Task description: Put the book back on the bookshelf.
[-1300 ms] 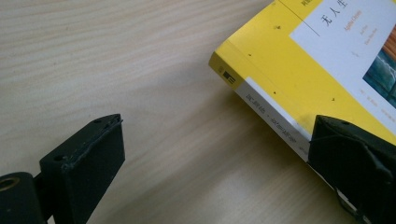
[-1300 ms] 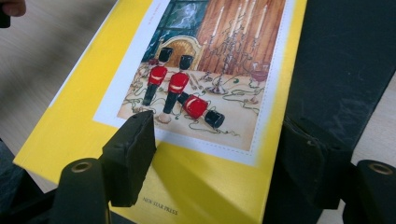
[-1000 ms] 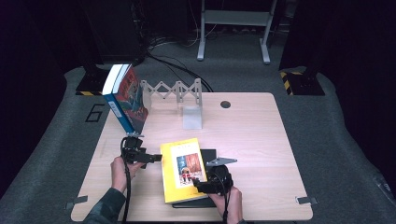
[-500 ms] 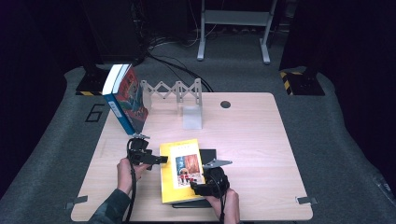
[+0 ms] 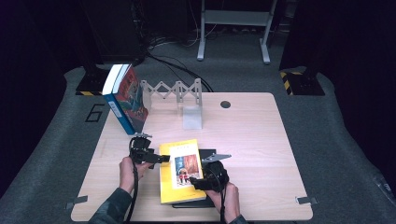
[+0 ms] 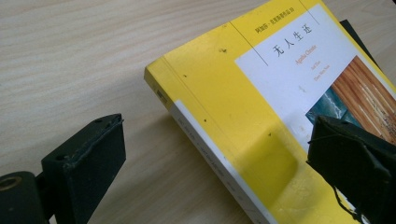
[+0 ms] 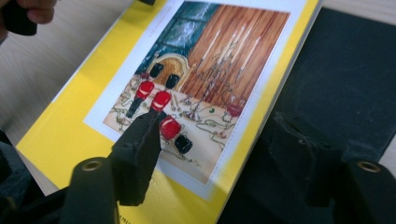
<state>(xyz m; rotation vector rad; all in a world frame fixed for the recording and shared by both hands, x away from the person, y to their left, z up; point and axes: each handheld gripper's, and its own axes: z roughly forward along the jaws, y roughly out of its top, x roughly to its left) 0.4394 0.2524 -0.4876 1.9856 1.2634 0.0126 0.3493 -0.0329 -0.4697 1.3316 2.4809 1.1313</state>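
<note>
The yellow book (image 5: 181,170) lies flat on the surface (image 5: 252,140). The left gripper (image 5: 156,158) at its 9 o'clock edge and the right gripper (image 5: 196,183) at its 4 o'clock edge both have jaws apart, straddling the edges.

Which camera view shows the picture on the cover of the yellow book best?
The right gripper view: the cover picture is close and sharp, with red figures at a table. The left gripper view catches one corner of it beside the title. In the high view it is small, and the yellow book lies flat.

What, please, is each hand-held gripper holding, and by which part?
Nothing is clamped: both hand-held grippers, left and right, stand open astride opposite long edges of the yellow book.
</note>
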